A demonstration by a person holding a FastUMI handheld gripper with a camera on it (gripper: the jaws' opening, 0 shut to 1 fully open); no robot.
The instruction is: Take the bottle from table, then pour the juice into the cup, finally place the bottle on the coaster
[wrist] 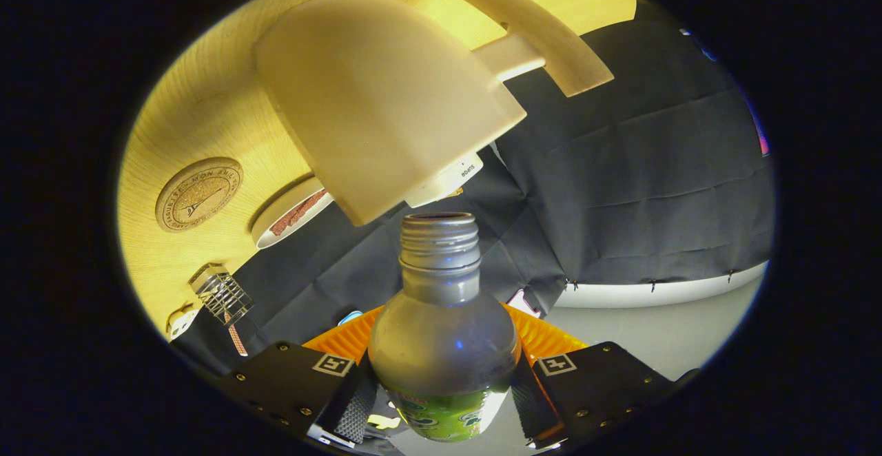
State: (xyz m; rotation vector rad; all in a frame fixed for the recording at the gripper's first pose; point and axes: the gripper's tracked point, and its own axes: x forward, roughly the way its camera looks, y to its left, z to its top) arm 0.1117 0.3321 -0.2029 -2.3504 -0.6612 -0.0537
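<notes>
Your gripper (441,401) squeezes the bottle (441,332) with both fingers, its open top tipped right up by the cream cup (386,98), round coaster (198,194) on the table (200,118) nearby.

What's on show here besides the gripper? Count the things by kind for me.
Bottle, held between the gripper's fingers, cap off: 1
Cup, cream, with handle: 1
Cork coaster: 1
Round dish beside the coaster: 1
Small clear box: 1
Total: 5

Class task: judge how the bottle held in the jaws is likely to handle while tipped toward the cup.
The bottle has no cap, so it could spill. Its rounded, smooth body may slip between the jaws pressing both sides. It looks like light plastic.
</notes>
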